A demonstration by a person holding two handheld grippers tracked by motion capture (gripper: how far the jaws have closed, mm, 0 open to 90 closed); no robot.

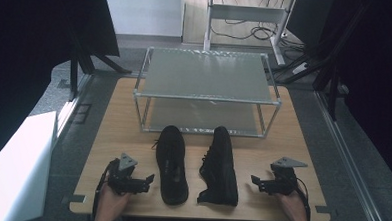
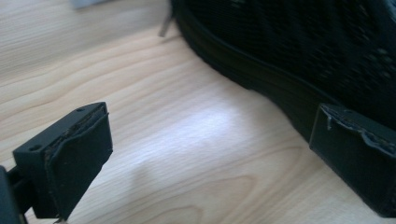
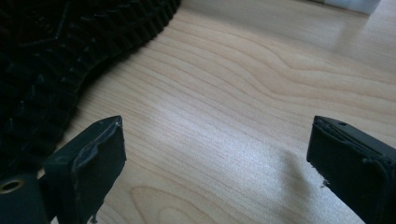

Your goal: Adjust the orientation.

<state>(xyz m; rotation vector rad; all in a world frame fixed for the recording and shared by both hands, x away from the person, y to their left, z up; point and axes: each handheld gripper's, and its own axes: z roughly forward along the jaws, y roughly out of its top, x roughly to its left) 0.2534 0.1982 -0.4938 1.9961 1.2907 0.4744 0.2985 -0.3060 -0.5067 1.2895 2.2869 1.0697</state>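
Two black shoes lie on the near half of the wooden counter [image 1: 113, 117], in front of a two-level shelf rack [image 1: 207, 93] that stands at the far side. The left shoe [image 1: 171, 164] sits upright on its sole, toe pointing far, laces up. The right shoe [image 1: 220, 166] is tipped onto its side, so its ridged, knobbly sole faces right toward the right gripper [image 1: 257, 182].

The work looks to be at its very start: both grippers rest low on the counter, one outside each shoe, and nothing is held. The left gripper [image 1: 148, 180] has its jaws spread wide; in the left gripper view one jaw lies just beside the dark rubber edge of the left shoe [image 2: 280, 56], though I cannot tell whether it touches. The right gripper's jaws are also wide apart, with bare wood between them and the treaded sole of the right shoe [image 3: 56, 56] near its left jaw.

Judging by the layout, the likely aim is to put the shoes on the rack. The next move calls for swinging a gripper in so its jaws straddle a firm part of a shoe, the heel collar or the sidewall, before closing. The tipped shoe probably needs a grip that lets it be turned upright.

The uppers look like soft mesh, likely to give under pressure; the soles look stiffer.
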